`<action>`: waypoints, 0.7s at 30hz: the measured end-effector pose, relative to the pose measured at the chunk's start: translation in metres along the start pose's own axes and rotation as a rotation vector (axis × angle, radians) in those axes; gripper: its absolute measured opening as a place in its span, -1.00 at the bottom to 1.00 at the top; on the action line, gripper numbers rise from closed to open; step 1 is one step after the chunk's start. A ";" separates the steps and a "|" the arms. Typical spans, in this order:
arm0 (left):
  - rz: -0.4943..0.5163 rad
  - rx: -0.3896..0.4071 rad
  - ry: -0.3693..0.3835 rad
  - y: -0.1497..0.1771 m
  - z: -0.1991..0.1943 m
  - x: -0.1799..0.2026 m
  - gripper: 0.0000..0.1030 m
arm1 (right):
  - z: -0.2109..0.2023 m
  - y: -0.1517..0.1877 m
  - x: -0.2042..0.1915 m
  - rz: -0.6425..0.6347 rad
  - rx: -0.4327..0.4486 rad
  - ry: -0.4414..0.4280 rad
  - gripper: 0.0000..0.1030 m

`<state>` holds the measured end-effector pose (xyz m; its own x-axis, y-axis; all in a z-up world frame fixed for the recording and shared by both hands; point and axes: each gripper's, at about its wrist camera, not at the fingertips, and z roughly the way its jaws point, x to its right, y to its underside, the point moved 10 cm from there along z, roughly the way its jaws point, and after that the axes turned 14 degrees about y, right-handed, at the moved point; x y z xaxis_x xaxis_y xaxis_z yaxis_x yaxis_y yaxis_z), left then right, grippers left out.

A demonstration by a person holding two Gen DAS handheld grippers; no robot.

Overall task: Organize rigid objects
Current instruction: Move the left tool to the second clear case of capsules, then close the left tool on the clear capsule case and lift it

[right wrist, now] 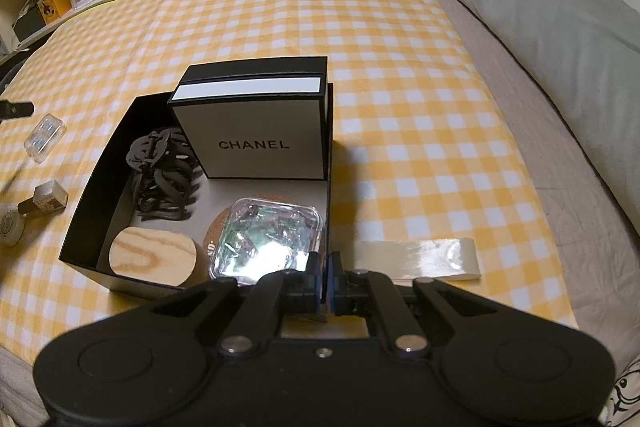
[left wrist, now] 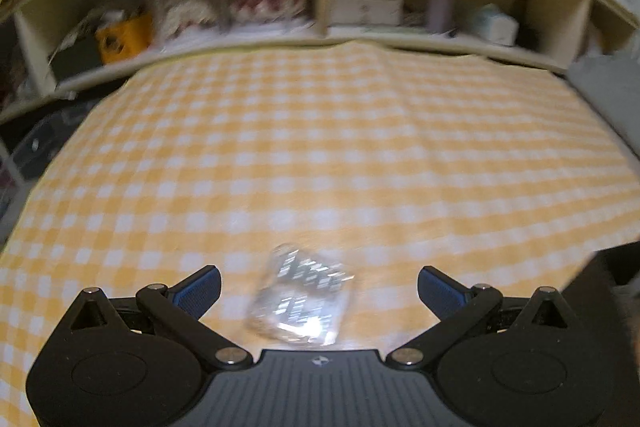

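The left hand-held gripper (left wrist: 319,287) is seen with its blue-padded fingers spread wide over the checked cloth (left wrist: 320,155) on the bed, and a small clear case (left wrist: 302,301), blurred, lies between them without being touched. The right hand-held gripper (right wrist: 322,269) is closed on the near right wall of the black open box (right wrist: 96,187), in which a Chanel box (right wrist: 256,139), a dark hair claw (right wrist: 164,175), a wooden disc (right wrist: 154,257) and a clear lidded container (right wrist: 266,239) are held. A second clear case (right wrist: 45,137) is seen on the cloth towards the bed's left edge.
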<state>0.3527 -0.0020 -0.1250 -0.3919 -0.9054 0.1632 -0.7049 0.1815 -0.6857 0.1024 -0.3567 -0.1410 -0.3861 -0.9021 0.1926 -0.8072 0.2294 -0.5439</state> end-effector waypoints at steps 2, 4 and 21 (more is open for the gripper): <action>-0.057 -0.001 -0.005 0.005 0.009 -0.020 1.00 | 0.001 -0.001 0.000 -0.004 -0.003 0.002 -0.92; -0.125 0.032 -0.025 0.004 0.016 -0.036 1.00 | 0.002 0.000 0.000 -0.008 -0.004 0.004 -0.91; -0.071 -0.196 0.117 0.033 0.050 0.014 1.00 | 0.005 -0.001 -0.001 -0.012 -0.011 0.005 -0.91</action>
<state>0.3537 -0.0276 -0.1808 -0.3952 -0.8699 0.2950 -0.8300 0.2005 -0.5205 0.1055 -0.3580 -0.1449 -0.3788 -0.9029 0.2029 -0.8164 0.2228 -0.5327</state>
